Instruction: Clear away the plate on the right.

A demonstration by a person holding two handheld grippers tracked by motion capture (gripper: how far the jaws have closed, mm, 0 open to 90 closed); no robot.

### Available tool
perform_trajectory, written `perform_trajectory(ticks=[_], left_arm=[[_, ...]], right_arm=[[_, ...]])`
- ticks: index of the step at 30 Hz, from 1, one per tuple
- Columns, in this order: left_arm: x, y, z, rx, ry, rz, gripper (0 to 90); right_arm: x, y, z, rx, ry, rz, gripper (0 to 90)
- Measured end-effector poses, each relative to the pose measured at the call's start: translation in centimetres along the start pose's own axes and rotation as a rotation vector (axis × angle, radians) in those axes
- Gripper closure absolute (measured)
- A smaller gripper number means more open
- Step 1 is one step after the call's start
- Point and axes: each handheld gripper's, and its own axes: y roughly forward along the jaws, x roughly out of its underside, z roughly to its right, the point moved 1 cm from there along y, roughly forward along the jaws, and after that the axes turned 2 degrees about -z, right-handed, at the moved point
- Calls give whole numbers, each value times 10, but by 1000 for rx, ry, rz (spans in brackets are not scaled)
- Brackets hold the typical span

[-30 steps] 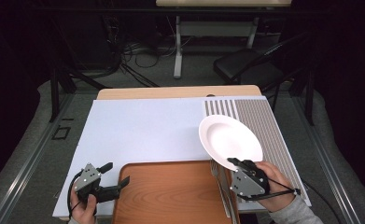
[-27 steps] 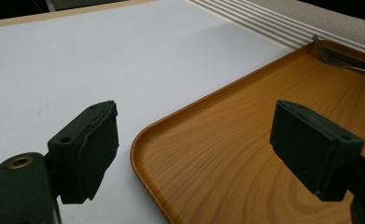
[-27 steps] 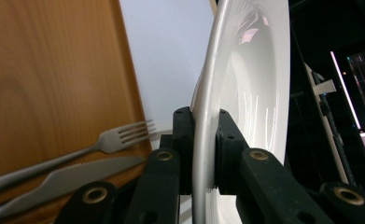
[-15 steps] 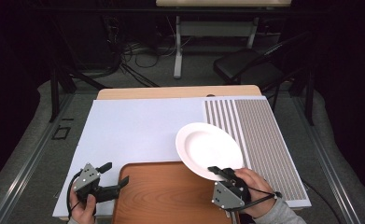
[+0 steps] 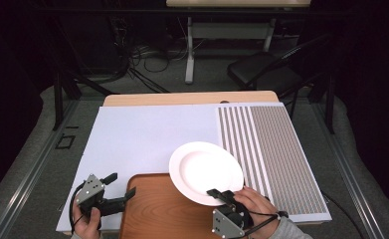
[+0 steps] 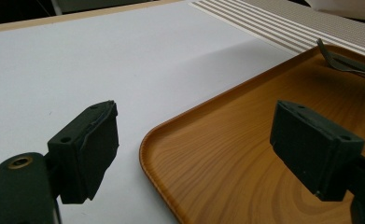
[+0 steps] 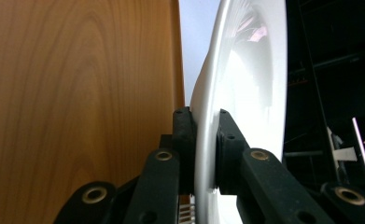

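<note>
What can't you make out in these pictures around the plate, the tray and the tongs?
- Tray, high view: its near edge is cut off by the bottom edge, and the plate covers its right corner.
- Fork, left gripper view: handle cut off by the right edge.
- Right tongs, right gripper view: shut on the plate's rim; the plate hides what lies under it.
- Left tongs: open above the tray's corner; whether they touch it is unclear.

No readable writing

Neither the white plate (image 5: 205, 172), the wooden tray (image 5: 162, 209) beneath it, nor the striped mat (image 5: 276, 154) beside that tray bears any legible text, label or number.
</note>
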Motion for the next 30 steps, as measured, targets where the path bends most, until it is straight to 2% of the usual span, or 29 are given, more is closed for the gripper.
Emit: perform_trajectory(ticks=[2,7,8,11,16,17,19,30], left_arm=[[0,0,0,0,1,1,157],[0,-1,-1,-2,-1,2,157],[0,-1,-1,-2,-2,2,157],[0,-1,-1,-4,-5,4,157],[0,-1,-1,-4,-4,3,157],[0,-1,-1,-4,-3,2,157],[0,-1,-1,-4,-3,2,157],[0,-1,-1,-2,-5,2,157]], right_arm=[[-3,0,-5,-11,8,6,810],[-10,2,-16,-38,-18,25,811],[-12,4,-18,-43,-37,36,810],[-15,5,-25,-65,-33,34,810],[-20,10,-36,-101,-63,47,810],[-20,11,-40,-111,-50,55,810],[-21,12,-43,-123,-55,58,810],[-24,16,-53,-157,-66,53,809]])
